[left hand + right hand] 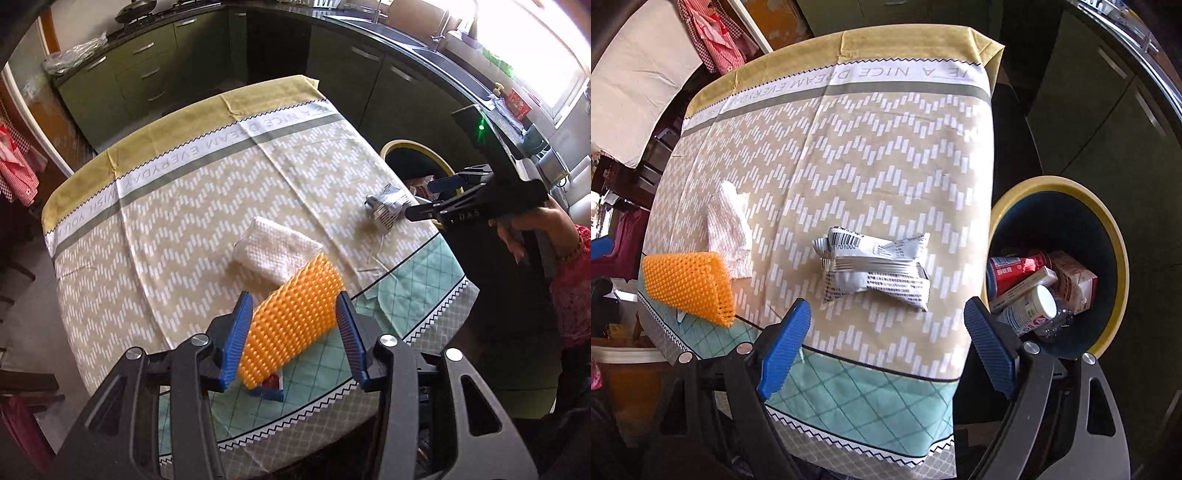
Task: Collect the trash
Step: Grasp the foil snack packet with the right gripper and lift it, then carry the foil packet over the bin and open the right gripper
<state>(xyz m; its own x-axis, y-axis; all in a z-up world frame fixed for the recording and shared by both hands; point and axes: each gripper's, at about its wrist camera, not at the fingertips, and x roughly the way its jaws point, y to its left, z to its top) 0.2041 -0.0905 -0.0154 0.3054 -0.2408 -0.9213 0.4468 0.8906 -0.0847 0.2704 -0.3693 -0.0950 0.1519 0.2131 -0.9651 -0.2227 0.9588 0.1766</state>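
An orange bumpy foam sheet (291, 317) stands curled on the table between the fingers of my left gripper (293, 332), which is open around it with gaps on both sides; it also shows in the right wrist view (689, 282). A crumpled silver wrapper (873, 271) with black print lies just ahead of my open, empty right gripper (886, 343), and shows at the right of the left wrist view (386, 206). A white paper towel (277, 251) lies behind the foam, also in the right wrist view (731, 229). My right gripper (424, 199) hovers beside the wrapper.
A yellow-rimmed bin (1115, 236) stands off the table's right edge, holding a can, cartons and a bottle; it also shows in the left wrist view (391, 146). A patterned cloth covers the table (886, 147). Dark kitchen cabinets (147, 74) stand behind. A small blue-red item (271, 387) lies under the foam.
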